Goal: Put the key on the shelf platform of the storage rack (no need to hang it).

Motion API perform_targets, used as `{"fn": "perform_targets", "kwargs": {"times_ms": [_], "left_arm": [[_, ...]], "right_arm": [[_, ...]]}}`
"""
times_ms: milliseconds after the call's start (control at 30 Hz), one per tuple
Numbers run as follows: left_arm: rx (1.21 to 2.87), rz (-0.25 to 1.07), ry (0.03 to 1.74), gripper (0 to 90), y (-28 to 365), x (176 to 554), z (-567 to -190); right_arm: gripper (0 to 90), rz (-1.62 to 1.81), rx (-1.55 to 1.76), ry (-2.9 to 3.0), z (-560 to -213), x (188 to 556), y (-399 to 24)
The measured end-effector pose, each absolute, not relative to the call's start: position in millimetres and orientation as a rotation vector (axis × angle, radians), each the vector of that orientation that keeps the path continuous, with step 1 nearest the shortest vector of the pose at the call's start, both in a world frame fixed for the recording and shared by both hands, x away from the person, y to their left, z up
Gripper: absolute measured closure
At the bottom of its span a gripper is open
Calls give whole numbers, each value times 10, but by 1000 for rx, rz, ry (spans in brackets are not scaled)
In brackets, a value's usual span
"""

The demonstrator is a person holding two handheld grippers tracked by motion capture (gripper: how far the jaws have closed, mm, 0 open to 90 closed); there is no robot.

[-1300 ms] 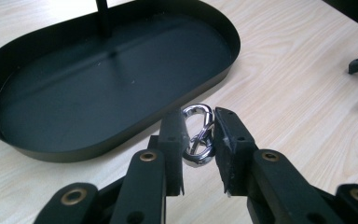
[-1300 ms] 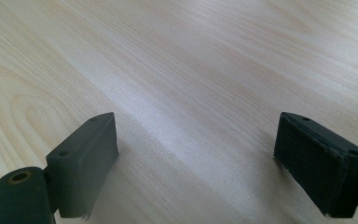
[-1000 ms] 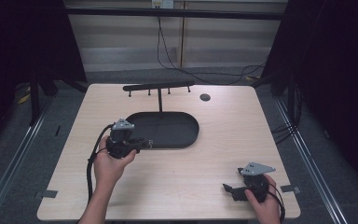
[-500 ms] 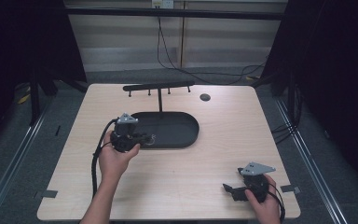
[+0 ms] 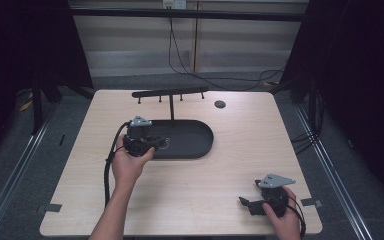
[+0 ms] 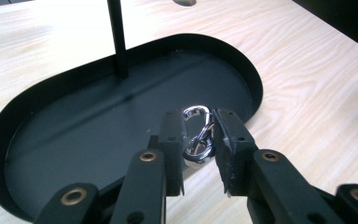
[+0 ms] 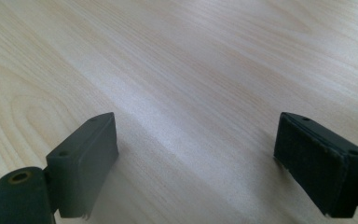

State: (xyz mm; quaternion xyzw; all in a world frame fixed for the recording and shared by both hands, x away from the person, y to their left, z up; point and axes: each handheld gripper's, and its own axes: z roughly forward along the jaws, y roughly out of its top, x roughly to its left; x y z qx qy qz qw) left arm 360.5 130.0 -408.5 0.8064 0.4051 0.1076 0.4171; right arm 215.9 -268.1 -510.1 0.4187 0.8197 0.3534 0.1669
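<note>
A silver carabiner clip with a key ring (image 6: 196, 135) sits between the jaws of my left gripper (image 6: 199, 122), which is shut on it. In the high view that left gripper (image 5: 161, 143) hovers at the near left rim of the black oval tray (image 5: 195, 137), pointing right. Seen from the left gripper view, the clip hangs just above the tray floor (image 6: 74, 135) near its edge. My right gripper (image 5: 243, 201) rests low at the table's front right corner. Its jaws (image 7: 196, 140) stand open over bare wood with nothing between them.
A thin black post (image 5: 171, 107) rises from the tray's far side and carries a crossbar with small pegs (image 5: 170, 93). A round dark grommet (image 5: 220, 104) lies in the tabletop behind the tray. Cables trail over the floor beyond the table.
My left hand has moved up and to the right, carrying the clip from beside the tray to over its near left rim. The right hand has stayed put.
</note>
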Motion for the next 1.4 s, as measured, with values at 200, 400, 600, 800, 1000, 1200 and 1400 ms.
{"fn": "perform_targets", "kwargs": {"times_ms": [200, 400, 600, 800, 1000, 1200, 1400], "left_arm": [[2020, 283, 1030, 738, 1246, 3667, -4123], [2026, 298, 1038, 738, 1191, 3748, -4160], [2025, 312, 1055, 738, 1165, 3825, -4233], [2008, 331, 1080, 738, 1148, 3877, -4277], [2000, 336, 1093, 738, 1127, 3917, -4321], [1986, 332, 1108, 738, 1103, 3948, -4364], [1993, 330, 1116, 738, 1073, 3985, -4429]], "right_arm": [[128, 1006, 1191, 2333, -5101, 2159, -2681], [128, 1006, 1193, 2333, -5100, 2159, -2681], [128, 1006, 1193, 2333, -5100, 2159, -2681], [128, 1006, 1192, 2333, -5101, 2159, -2681], [128, 1006, 1192, 2333, -5101, 2159, -2681], [128, 1006, 1192, 2333, -5101, 2159, -2681], [128, 1006, 1191, 2333, -5101, 2159, -2681]]}}
